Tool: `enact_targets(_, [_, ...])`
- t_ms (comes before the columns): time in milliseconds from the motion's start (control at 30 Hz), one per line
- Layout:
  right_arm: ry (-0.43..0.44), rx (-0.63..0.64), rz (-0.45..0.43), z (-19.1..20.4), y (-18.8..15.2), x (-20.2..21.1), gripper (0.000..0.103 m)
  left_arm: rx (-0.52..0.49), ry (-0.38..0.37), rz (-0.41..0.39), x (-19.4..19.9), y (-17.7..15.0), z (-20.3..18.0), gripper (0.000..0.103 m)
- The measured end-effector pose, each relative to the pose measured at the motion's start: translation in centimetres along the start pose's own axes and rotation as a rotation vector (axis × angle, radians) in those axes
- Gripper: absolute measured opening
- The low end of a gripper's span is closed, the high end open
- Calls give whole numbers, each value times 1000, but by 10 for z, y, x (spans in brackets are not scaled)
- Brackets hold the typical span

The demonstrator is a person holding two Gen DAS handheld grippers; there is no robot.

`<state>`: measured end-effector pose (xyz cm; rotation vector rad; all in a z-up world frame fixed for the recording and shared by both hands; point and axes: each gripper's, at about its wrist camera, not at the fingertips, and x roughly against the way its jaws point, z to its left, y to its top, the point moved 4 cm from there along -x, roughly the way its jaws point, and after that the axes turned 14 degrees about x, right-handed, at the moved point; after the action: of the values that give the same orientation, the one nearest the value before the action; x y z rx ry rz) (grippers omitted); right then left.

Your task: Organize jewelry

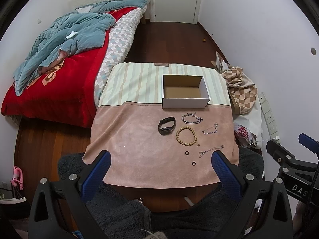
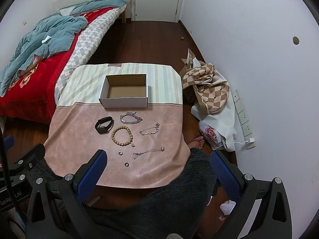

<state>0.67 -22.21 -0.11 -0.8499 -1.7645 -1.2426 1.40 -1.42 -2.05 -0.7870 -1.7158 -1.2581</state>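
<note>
- The jewelry lies spread on the pink half of a cloth-covered table (image 1: 129, 139), all of it in front of an open white cardboard box (image 1: 185, 102).
- The box sits at the seam where the pink cloth meets a striped part; nothing shows on its brown floor.
- Nearest the box are a black smartwatch (image 1: 166, 125) and, just to its right, a heavy silver chain bracelet (image 1: 191, 118).
- In front of those two lies a wooden bead bracelet (image 1: 186, 135), almost touching the watch band.
- To the right of the beads is a thin silver bracelet (image 1: 210, 129); nearer the camera is a fine necklace (image 1: 211, 150) stretched sideways.
- Two small dark rings sit apart from each other: one ring (image 1: 186, 152) just in front of the beads, a second ring (image 1: 193, 163) closer to the table's near edge.
- A tiny earring-like piece (image 2: 133, 144) lies beside the beads; its detail is too small to tell.
- The left gripper (image 1: 161, 157) hovers above the table's near edge, blue-padded fingers spread wide, holding nothing.
- The right gripper (image 2: 157, 157) hangs likewise, spread wide and holding nothing, toward the table's right side.
- Beyond the table are a bed (image 1: 59, 75) with a red blanket and a blue quilt, and a white door (image 1: 176, 0).
</note>
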Motion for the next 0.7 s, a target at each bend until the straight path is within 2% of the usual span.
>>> enact_targets(400, [-3,-9,-14,-4,-2,4,103,-2,-5,-3,1,1,-3,103])
enact_targets(467, [-5,-12,-15,-5,-2,3,103,-1,-3,-23,0,2,-3,103])
enact_targets(600, [-17,-22,-14,-6,2,-8,103,-2,37,-73,-19,18,-2,103])
enact_targets(700, [-21,-33,0,-9,6,-32,103,2,66,-82,-45,29,2,103])
